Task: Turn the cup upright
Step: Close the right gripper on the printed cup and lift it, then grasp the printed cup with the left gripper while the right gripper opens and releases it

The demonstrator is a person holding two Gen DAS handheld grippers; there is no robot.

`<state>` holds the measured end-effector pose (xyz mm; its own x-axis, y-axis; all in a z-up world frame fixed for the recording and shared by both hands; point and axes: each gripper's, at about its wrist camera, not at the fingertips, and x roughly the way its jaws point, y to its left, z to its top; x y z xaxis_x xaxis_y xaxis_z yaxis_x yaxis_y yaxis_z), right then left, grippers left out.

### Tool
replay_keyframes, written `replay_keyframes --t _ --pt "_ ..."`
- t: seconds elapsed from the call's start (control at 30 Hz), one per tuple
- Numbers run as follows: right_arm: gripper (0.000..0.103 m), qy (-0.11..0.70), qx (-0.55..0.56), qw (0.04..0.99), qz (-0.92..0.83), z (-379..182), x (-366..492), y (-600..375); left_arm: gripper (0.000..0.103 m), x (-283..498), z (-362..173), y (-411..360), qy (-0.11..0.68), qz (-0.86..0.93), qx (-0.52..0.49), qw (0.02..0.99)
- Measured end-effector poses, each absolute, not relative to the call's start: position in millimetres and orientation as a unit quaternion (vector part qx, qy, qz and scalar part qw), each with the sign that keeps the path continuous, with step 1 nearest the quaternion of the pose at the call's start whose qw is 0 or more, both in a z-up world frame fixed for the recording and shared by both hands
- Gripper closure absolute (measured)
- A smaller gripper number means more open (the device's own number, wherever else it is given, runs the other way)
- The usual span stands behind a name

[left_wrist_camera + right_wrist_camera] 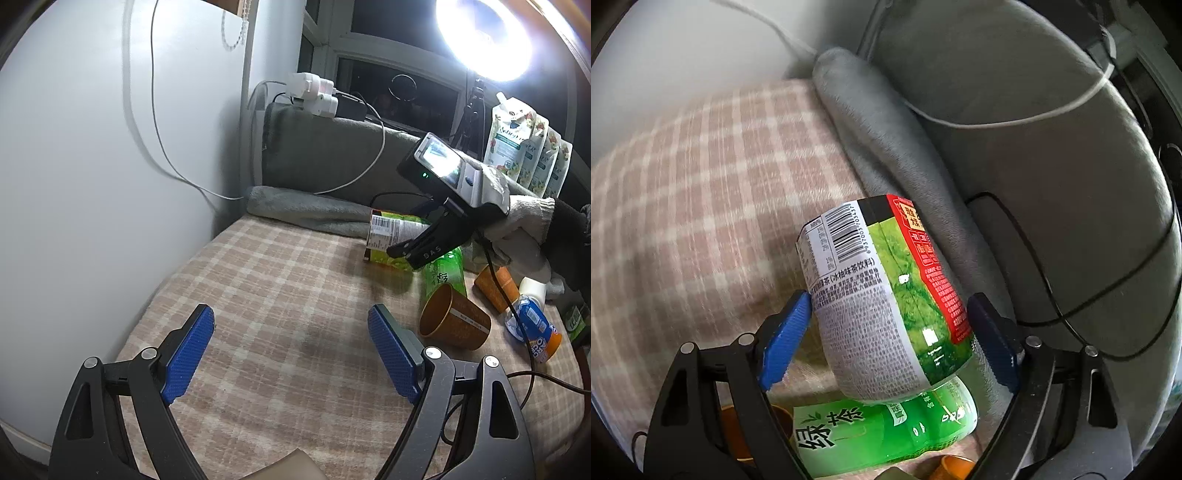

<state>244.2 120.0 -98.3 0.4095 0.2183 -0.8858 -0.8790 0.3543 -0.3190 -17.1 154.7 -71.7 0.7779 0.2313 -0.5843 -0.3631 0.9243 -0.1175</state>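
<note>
A brown paper cup [456,322] lies on its side on the checked cloth [277,295], its mouth facing left. A second brown cup [496,282] lies tipped behind it. My left gripper [291,347] is open and empty, low over the cloth to the left of the cup. My right gripper [404,254] hovers above and behind the cup; in its own view the right gripper [890,332] has a blue pad on each side of a green tea bottle [882,295], jaws wide apart. A brown cup rim [738,435] shows at that view's bottom.
A second green bottle [886,432] lies below the first. A blue and orange snack pack [535,328] and a white bottle [533,288] lie right of the cups. Grey cushions [332,155] and cables [517,321] line the back; refill pouches [524,144] stand at far right.
</note>
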Motion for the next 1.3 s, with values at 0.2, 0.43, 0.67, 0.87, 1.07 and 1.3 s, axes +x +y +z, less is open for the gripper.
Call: replay_keyframes --t 0.2,0.43,0.67,0.87,1.07,1.3 --pt "0.017 0.403 -0.386 0.728 0.400 -80.3 244.6 106.2 0.018 -18.0 -70.9 155.3 0.291 0.162 -0.114 0.936" --pt "0.018 0.397 -0.338 0.742 0.422 -67.4 225.9 104.3 0.018 -21.4 -67.8 153.5 0.288 0.165 -0.111 0.937" --pt "0.024 0.386 -0.320 0.751 0.430 -52.6 205.2 91.2 0.018 -23.7 -66.4 153.6 0.284 0.166 -0.108 0.938" --pt "0.025 0.388 -0.312 0.758 0.422 -59.2 200.0 90.1 0.018 -24.8 -64.3 147.4 0.280 0.158 -0.102 0.941" --pt "0.025 0.379 -0.245 0.790 0.415 -22.6 174.6 54.1 0.018 -31.5 -63.5 146.3 0.279 0.155 -0.107 0.942" --pt "0.025 0.400 -0.176 0.818 0.374 -12.6 129.4 -4.6 0.018 -39.1 -56.9 132.0 0.274 0.118 -0.106 0.949"
